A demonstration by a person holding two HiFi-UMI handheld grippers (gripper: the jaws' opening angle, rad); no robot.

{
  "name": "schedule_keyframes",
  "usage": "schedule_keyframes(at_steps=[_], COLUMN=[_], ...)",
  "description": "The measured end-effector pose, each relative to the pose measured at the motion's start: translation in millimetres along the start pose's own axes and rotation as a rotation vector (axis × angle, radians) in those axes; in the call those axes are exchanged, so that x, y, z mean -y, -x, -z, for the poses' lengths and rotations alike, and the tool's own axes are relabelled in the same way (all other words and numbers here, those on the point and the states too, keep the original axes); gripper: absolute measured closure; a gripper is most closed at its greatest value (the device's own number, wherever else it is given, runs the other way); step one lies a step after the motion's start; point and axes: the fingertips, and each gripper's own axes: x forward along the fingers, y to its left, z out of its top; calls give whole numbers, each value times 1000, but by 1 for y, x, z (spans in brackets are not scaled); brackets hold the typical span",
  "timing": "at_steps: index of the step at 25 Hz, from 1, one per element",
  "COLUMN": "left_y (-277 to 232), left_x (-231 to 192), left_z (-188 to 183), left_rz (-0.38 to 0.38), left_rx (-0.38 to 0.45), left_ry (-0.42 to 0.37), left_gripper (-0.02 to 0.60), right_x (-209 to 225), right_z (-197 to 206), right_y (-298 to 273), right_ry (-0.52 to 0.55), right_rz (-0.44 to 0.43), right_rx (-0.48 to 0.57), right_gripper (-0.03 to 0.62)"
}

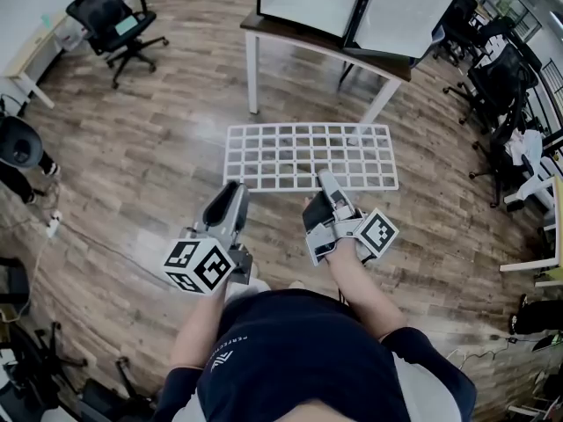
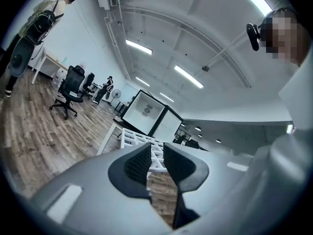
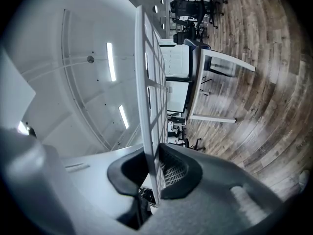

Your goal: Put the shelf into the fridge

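Shelf [image 1: 310, 156]: white wire grid, held level in the air above the wood floor [image 1: 158, 148], long side across the head view; well short of the fridge.
Right gripper [image 1: 325, 178]: jaws closed on the shelf's near rim, a little right of its middle; in the right gripper view [image 3: 155, 173] the rim stands edge-on between the two pads and the grid [image 3: 146, 82] runs away from them.
Left gripper [image 1: 234, 188]: tip at the shelf's near left corner; in the left gripper view [image 2: 156, 163] the jaws stand a narrow gap apart, with a white wire of the shelf [image 2: 139, 138] crossing the gap and floor showing below it; no pad visibly presses on it.
Fridge [image 1: 352, 3]: dark-framed box with white panels, on the table [image 1: 299, 38] beyond the shelf's far side.
Table: brown top, white legs.
Chair [image 1: 114, 20]: black office chair, far left, well apart from the shelf.
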Motion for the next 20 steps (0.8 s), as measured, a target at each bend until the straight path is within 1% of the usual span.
schedule_keyframes(at_steps=[5, 9, 16, 20], left_y=[0, 0, -4, -7], left_x=[-31, -58, -99, -119], left_z=[-19, -31, -54, -60], left_rz=[-24, -41, -41, -36], left_rx=[21, 12, 10, -7], left_ry=[5, 1, -10, -15], left_gripper=[506, 505, 499, 492], right_x=[4, 4, 10, 16], right_z=[11, 21, 48, 61], right_y=[-19, -34, -55, -64], right_ry=[-3, -2, -2, -5], right_rz=[11, 12, 23, 38], right_rx=[-2, 11, 7, 12], right_gripper=[560, 560, 560, 560])
